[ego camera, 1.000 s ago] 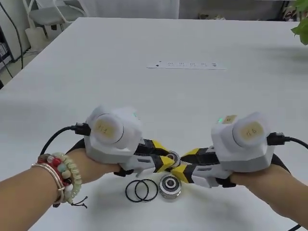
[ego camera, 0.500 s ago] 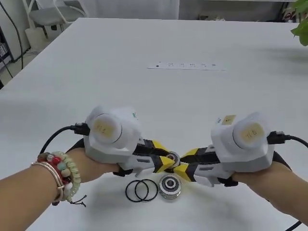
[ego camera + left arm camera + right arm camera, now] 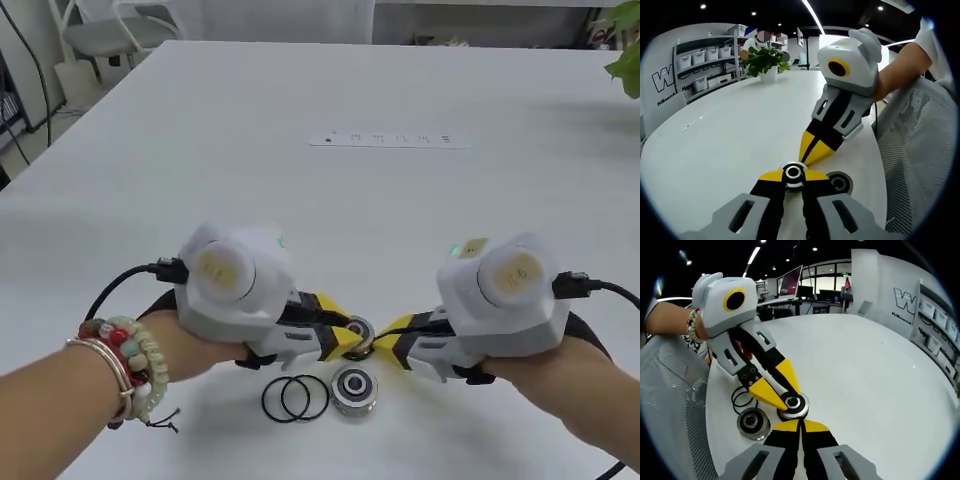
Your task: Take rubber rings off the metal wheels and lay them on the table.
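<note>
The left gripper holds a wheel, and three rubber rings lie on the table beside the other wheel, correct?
Not three: the head view shows two rubber rings on the table beside the other wheel. The left gripper does hold a wheel.

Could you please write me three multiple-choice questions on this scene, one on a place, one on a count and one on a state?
1. Where is the loose wheel on the table?
A. right beside the rubber rings
B. at the far edge
C. stacked on top of the rings

2. How many rubber rings lie on the table?
A. one
B. two
C. four

3. How is the left gripper?
A. open above the table
B. shut on nothing
C. shut on the held wheel

Answers:
1 A: in the head view the loose wheel sits next to the rings.
2 B: two black loops overlap there.
3 C: its yellow jaws clamp the held wheel from both sides.
</note>
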Available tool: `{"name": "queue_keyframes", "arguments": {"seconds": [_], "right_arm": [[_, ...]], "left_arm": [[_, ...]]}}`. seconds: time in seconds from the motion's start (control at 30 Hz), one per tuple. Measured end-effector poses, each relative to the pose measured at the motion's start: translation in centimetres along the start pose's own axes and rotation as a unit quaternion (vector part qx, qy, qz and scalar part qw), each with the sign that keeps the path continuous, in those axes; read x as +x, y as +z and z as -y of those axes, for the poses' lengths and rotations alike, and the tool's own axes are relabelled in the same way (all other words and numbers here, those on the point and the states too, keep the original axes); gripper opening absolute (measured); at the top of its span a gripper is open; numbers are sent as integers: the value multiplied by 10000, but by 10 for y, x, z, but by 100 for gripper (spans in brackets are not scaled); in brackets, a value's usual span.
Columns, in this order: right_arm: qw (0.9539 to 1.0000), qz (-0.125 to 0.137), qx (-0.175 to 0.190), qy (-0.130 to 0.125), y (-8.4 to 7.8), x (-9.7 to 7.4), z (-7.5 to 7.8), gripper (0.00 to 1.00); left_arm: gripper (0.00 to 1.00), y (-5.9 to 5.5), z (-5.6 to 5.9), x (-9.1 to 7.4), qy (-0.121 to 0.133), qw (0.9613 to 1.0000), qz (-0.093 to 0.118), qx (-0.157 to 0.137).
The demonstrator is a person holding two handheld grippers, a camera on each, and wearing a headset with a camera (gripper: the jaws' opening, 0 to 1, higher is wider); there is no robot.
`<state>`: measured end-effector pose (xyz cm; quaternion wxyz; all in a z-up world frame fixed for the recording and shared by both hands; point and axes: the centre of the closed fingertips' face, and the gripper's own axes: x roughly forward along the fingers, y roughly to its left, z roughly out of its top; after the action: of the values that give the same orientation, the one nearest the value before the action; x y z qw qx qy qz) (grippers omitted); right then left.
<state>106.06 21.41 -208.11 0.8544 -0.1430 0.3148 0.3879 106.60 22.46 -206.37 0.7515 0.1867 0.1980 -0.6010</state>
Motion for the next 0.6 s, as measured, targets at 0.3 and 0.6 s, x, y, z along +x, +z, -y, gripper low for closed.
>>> {"name": "queue_keyframes", "arguments": {"seconds": [0.3,0.6], "right_arm": [[9991,83,396,-121,3,-3,7,0],[9944,254,1021,34,5,-5,8,0]], "left_arm": [[8,0,0,0,14,10000,-16,32],[8,0,0,0,13,10000,5,35]]}}
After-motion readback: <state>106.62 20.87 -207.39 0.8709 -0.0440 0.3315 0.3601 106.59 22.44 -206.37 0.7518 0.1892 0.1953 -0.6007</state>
